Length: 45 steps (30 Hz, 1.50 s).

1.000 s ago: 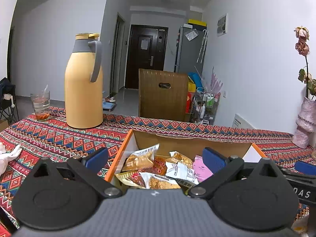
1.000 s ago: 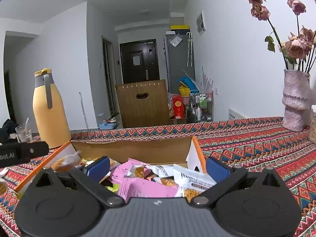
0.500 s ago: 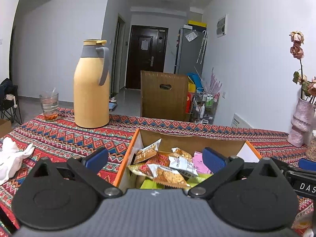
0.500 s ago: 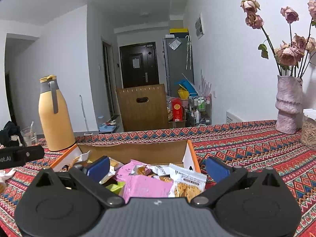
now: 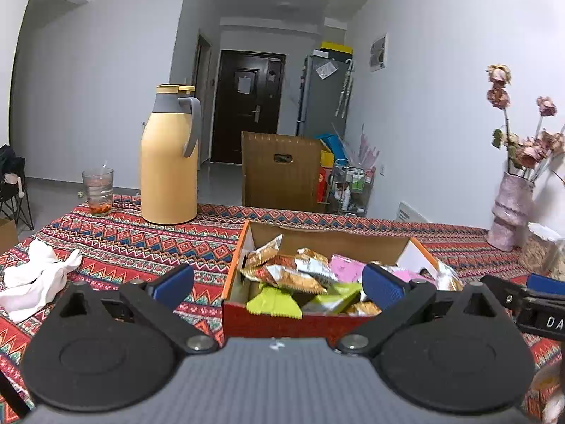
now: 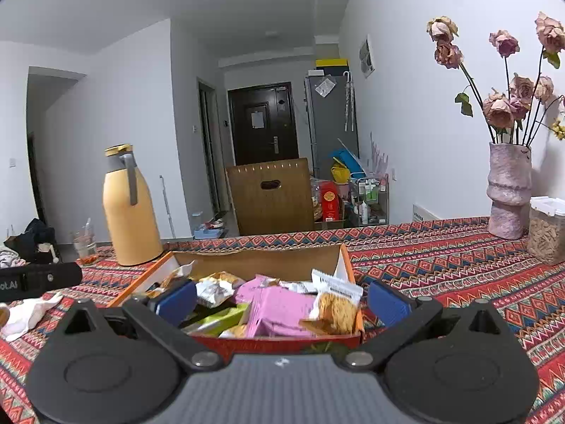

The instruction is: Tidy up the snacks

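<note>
Hand-held gripper R reads "DA", L "oLAI", both open.

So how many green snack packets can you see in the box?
2, maybe more hidden underneath: one green packet at the snack box's front wall, left of middle; a paler green packet just right of it.

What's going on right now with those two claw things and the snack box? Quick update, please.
Left gripper open, empty. Right gripper open, empty. Snack box full of packets, on the patterned tablecloth. Nothing blocking it.
</note>
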Tool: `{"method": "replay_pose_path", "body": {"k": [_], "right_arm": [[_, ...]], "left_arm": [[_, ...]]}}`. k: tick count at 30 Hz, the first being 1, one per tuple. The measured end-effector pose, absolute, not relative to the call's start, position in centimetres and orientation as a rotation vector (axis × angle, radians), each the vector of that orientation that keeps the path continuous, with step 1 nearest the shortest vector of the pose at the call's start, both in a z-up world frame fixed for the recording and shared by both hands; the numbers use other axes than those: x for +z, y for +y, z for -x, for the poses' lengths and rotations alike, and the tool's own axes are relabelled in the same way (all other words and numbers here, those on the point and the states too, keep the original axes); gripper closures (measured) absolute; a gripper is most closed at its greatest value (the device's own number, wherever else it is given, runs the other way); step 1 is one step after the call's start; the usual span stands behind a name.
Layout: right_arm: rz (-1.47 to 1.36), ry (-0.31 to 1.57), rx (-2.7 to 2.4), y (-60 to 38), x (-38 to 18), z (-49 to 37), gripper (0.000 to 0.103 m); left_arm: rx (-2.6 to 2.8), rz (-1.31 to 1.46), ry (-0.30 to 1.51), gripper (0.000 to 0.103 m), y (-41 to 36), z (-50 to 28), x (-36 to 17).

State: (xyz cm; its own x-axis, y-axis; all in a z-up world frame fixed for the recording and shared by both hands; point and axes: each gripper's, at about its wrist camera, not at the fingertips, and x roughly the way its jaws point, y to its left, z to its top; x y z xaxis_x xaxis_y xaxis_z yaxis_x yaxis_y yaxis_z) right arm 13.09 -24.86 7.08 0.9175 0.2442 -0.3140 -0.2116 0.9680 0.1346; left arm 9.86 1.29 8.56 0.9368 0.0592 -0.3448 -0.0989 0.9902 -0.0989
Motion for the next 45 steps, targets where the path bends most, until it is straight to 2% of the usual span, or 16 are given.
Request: {"method": "replay_pose_path", "body": {"k": [12,30,45], "right_arm": [[-0.08,0.378,0.278,-26.7,5.5,-6.9,0.0],[-0.123,0.56,0.284,-27.3,-0.3,-3.6,0.0],[-0.113,0.561,0.297,-26.8,-0.4,-2.9,0.0]], "left_arm": [[0.027,0.091,0.393,0.0,2.1,-3.9,6.0],[-0.003,0.099,0.553,0.0,1.3,-1.5,0.3],[-0.007,0.117,0.562,0.0,1.3,-0.9,-0.1]]}}
